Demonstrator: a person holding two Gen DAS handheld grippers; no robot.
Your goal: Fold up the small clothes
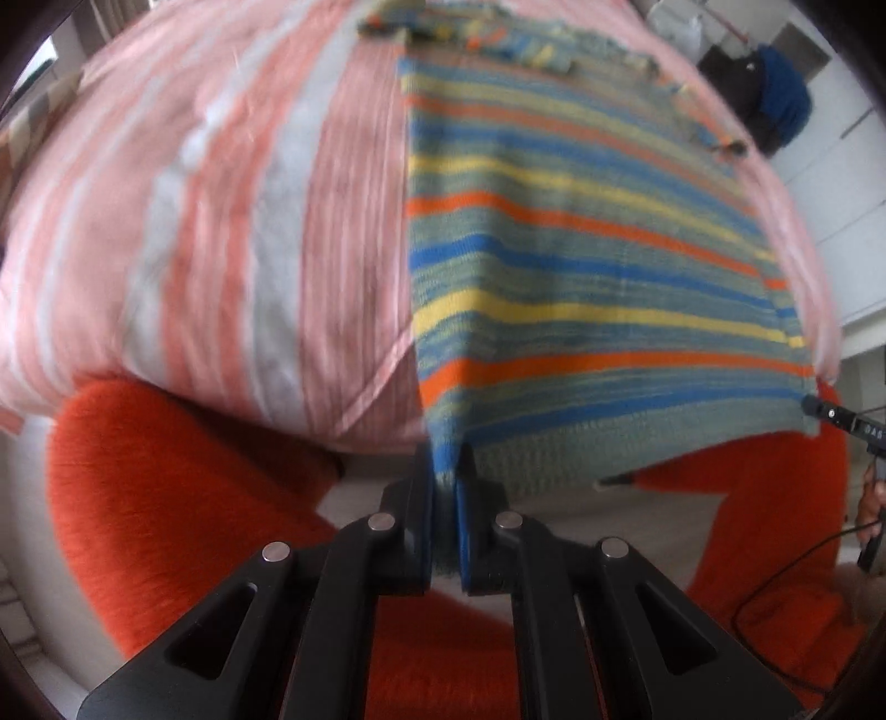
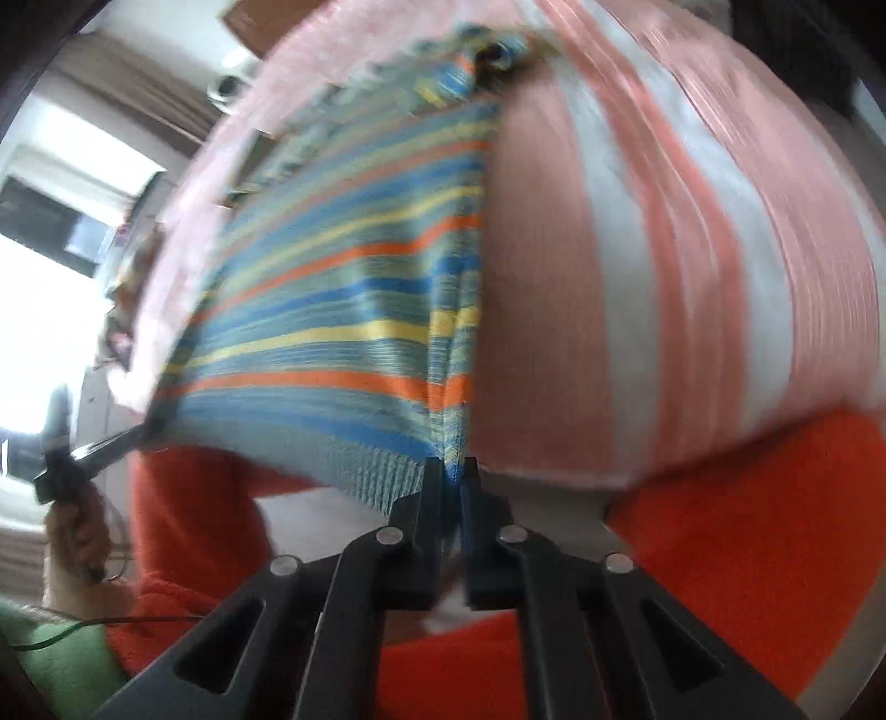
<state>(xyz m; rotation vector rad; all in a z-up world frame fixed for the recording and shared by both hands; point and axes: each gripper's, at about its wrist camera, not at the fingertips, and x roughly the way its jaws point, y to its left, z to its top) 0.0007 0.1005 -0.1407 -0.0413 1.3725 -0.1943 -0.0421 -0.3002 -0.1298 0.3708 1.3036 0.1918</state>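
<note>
One striped knit garment [image 1: 581, 266]: grey-green ground with blue, yellow and orange bands, ribbed hem along the near edge. It lies spread over the bed cover, its hem end lifted off the near edge of the bed by both grippers, one at each hem corner.

One bed cover [image 1: 221, 221], pink and white stripes, beneath the garment and showing on either side of it.

Two grippers, black, two fingers each:
- Left gripper [image 1: 446, 482]: jaws pinched tight on one hem corner of the garment, knit visible between the blue pads. From the right wrist view it shows as a dark bar [image 2: 105, 446] at the far hem corner, with the person's hand [image 2: 75, 531] on its handle.
- Right gripper [image 2: 454, 479]: jaws closed down on the other hem corner, a thin fold of knit caught between them. In the left wrist view only its tip [image 1: 830, 412] shows at the garment's corner.

One small pile of further knitted items [image 1: 470, 30] in like colours at the far end of the bed, too blurred to count.

Orange fleecy trouser legs [image 1: 166, 498]: two, below the bed edge, the person's own.

One green sleeve [image 2: 61, 659], low corner of the right wrist view.

One thin cable [image 1: 775, 609] trailing from the right gripper.
</note>
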